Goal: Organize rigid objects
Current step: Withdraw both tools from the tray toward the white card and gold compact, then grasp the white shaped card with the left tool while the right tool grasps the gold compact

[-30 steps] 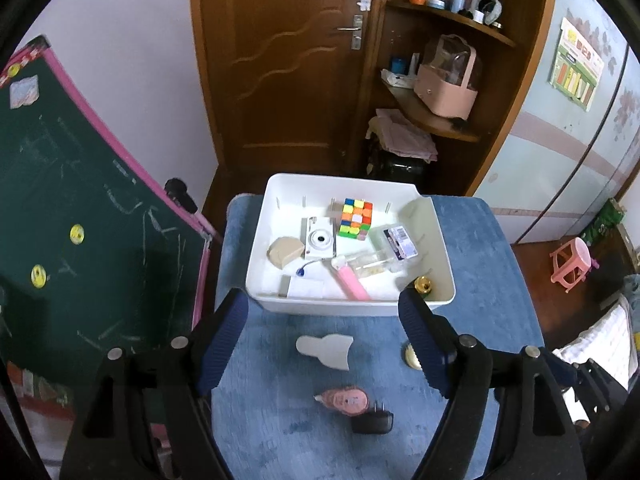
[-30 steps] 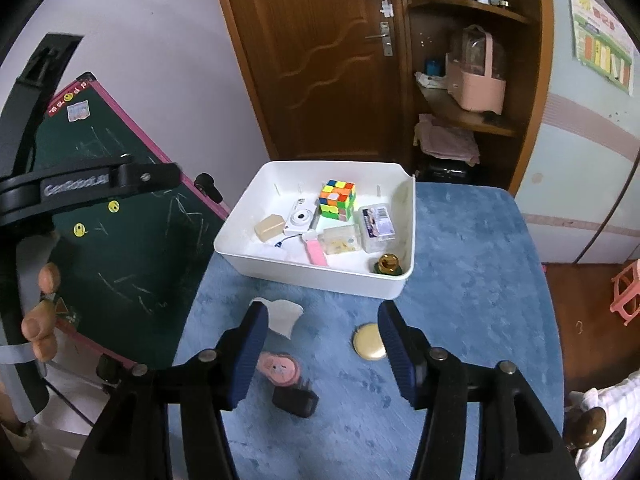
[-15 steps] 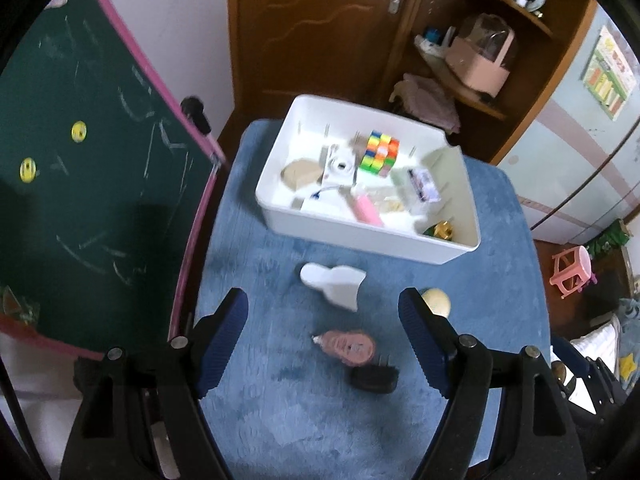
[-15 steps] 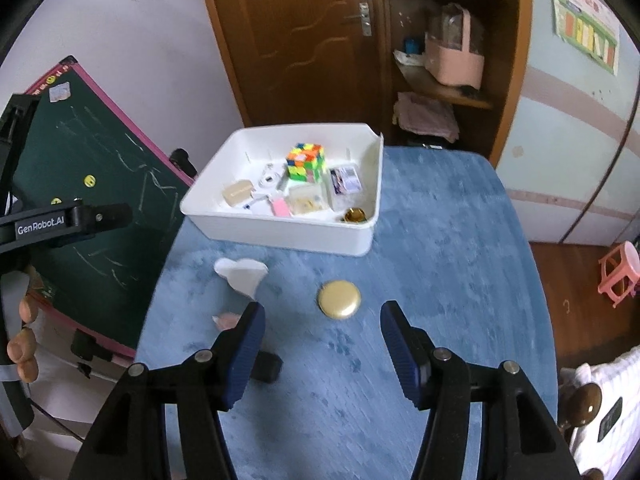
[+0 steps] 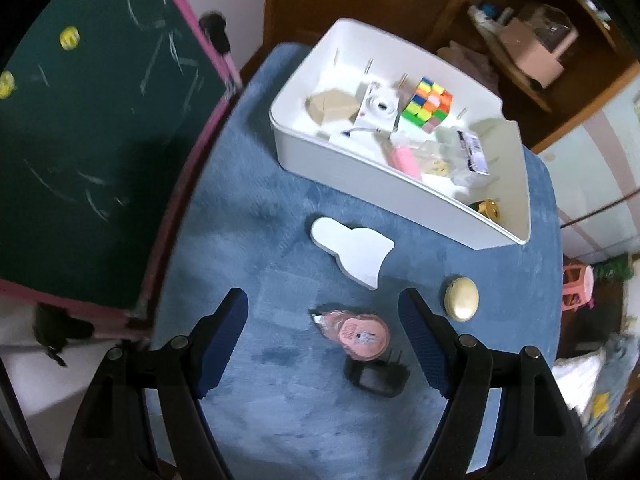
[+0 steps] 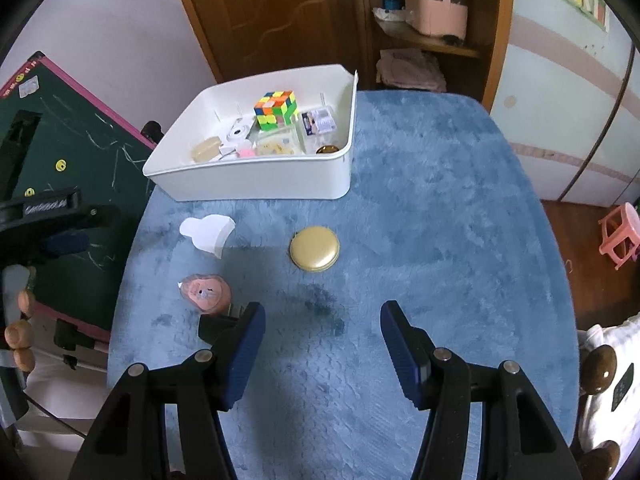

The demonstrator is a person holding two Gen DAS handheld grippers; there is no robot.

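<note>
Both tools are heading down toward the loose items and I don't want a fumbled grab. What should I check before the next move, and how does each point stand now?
1. Left tool open and empty: ok.
2. Right tool open and empty: ok.
3. Pink tape dispenser between the left tool's fingers: ok, though the black charger touches it.
4. Gold round case ahead of the right tool, nothing against it: ok.
5. White bin has spare floor space: cannot tell, it is crowded.
6. White bottle-shaped piece clear of both tools: ok.
</note>
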